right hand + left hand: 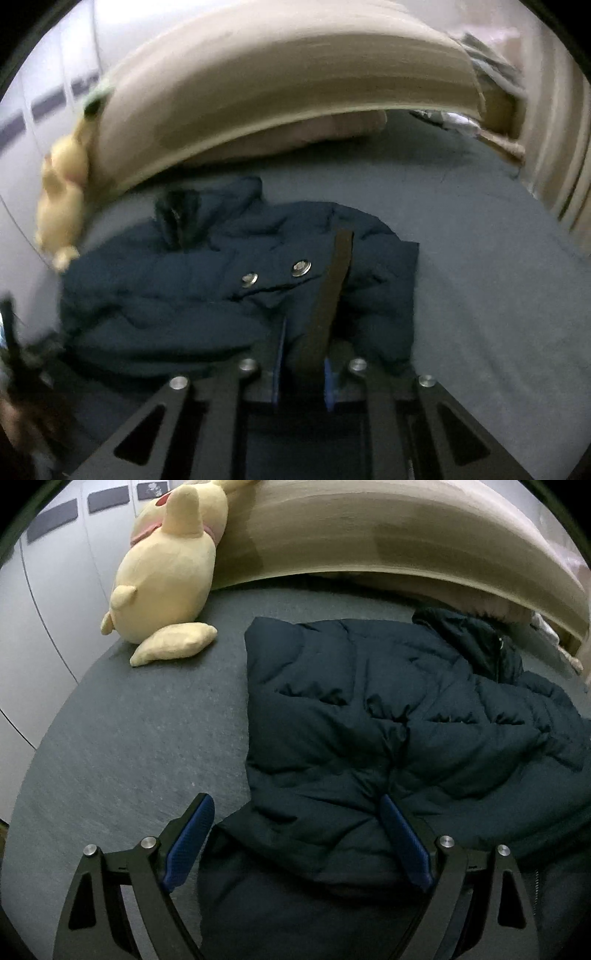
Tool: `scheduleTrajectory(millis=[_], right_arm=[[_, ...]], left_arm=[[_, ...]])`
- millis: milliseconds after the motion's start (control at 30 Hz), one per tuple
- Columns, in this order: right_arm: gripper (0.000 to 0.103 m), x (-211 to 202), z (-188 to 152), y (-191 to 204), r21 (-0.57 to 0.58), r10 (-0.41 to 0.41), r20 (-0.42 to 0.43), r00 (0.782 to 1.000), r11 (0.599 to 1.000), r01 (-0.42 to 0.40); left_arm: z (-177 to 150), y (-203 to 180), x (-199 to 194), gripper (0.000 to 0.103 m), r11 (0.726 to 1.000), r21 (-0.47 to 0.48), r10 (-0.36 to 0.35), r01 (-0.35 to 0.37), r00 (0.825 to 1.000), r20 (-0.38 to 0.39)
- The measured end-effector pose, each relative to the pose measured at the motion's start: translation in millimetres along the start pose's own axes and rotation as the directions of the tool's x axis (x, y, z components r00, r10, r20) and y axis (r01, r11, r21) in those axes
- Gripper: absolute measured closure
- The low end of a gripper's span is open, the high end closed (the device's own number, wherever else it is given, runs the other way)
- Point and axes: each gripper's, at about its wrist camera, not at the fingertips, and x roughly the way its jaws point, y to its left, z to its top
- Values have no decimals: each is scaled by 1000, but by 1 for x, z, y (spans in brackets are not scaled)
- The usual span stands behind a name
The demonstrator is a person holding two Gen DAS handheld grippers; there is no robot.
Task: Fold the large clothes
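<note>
The dark puffy jacket [388,720] lies bunched on the grey bed [129,746], where the right hand-held gripper [303,363] pinches its near hem to carry a fold, while the left hand-held gripper [297,834] straddles the near edge wide apart, likely releasing it.

Dark navy puffer jacket [369,716] lies crumpled on the grey bed; two metal snaps [301,267] showing.

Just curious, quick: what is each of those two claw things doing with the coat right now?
Left gripper: jaws wide open, a bulge of the dark puffer jacket between them, not pinched.
Right gripper: jaws closed on a fold of the jacket.
</note>
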Motion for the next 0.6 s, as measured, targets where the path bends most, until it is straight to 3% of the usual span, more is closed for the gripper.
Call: scheduleTrajectory(millis=[100, 200, 433, 600], right_arm=[[86, 38, -19, -9, 19, -32, -95, 995, 999, 34], [86, 41, -24, -6, 2, -57, -77, 995, 998, 57], [86, 41, -21, -20, 24, -25, -81, 996, 999, 27], [86, 43, -23, -13, 37, -18, -87, 996, 999, 22]], left_arm=[[3, -9, -3, 12, 999, 37, 35, -35, 999, 4], [1, -15, -4, 12, 995, 80, 66, -67, 998, 22], [-1, -21, -4, 12, 987, 118, 107, -111, 993, 40], [0, -21, -3, 12, 987, 120, 107, -110, 994, 37]])
